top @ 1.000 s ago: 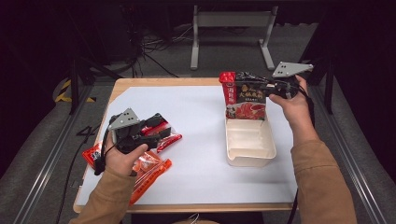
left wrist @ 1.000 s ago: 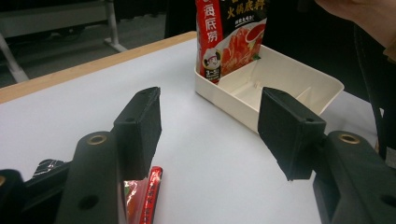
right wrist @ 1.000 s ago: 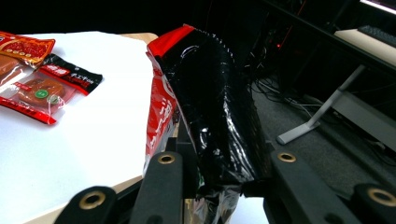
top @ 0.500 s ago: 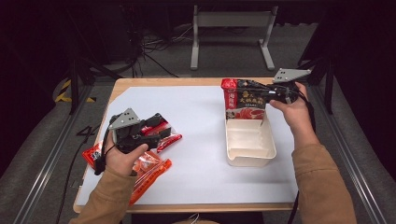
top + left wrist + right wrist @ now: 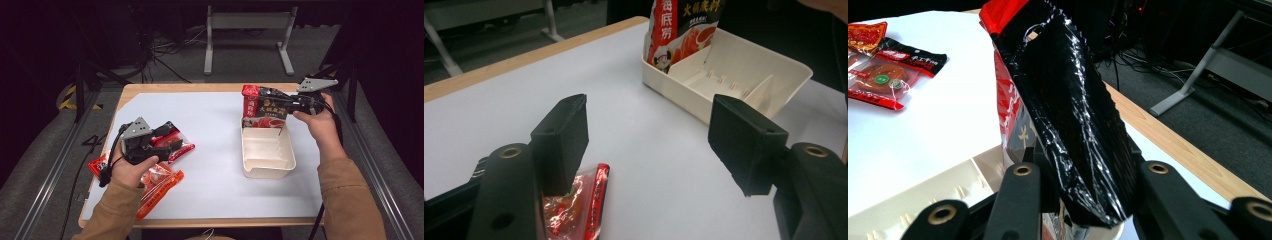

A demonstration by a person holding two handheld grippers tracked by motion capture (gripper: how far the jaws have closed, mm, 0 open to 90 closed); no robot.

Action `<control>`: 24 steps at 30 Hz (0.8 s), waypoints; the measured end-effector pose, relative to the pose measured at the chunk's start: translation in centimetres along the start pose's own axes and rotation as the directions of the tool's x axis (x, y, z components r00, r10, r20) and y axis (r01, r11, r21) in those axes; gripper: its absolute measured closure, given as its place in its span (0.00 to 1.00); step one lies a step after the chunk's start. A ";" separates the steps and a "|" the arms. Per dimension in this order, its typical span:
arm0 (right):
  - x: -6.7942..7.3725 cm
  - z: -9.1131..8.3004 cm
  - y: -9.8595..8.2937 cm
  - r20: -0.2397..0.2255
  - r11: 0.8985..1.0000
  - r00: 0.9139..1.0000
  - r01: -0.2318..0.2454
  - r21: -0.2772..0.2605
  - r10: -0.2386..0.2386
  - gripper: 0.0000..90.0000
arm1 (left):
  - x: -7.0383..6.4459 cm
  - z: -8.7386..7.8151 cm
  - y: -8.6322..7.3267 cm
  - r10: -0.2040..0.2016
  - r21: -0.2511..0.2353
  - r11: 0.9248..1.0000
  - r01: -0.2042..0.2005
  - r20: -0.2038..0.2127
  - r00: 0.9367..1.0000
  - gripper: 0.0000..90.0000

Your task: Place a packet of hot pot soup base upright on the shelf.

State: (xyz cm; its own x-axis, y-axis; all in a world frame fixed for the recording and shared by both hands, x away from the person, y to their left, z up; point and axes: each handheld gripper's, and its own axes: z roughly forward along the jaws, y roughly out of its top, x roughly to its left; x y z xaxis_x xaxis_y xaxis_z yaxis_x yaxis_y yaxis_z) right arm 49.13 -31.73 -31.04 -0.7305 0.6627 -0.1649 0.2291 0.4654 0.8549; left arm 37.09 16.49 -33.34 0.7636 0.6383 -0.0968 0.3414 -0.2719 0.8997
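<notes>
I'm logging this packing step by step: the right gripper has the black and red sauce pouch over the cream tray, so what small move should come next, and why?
Probably lower it a little more, then open. The right gripper is shut on the black and red sauce pouch, which stands upright with its bottom edge at the far end of the cream plastic tray. The left gripper waits open over the red snack packets.

Lit brightly from above on white table (image 5: 215, 150) | dark, murky surroundings beyond table edges | soft, faint shadows under tray (image 5: 267, 155) | glare streaks on black pouch (image 5: 1073, 110) in right gripper view | near fingers (image 5: 561, 140) slightly soft | mild grain and blur throughout
</notes>
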 end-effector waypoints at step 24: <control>0.9 -3.5 -0.4 0.062 0.991 0.990 -0.127 -0.031 0.129 0.33 | 1.0 -0.5 -0.3 0.039 0.027 0.999 -0.039 0.011 0.999 0.31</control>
State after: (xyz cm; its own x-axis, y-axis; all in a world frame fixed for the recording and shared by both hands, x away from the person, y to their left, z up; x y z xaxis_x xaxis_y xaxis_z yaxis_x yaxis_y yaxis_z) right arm 46.16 -33.34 -29.80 -0.6539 0.7520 -0.0835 0.3003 0.3593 0.8836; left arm 37.52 17.58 -33.53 0.7825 0.6191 -0.0663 0.3256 -0.3160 0.8911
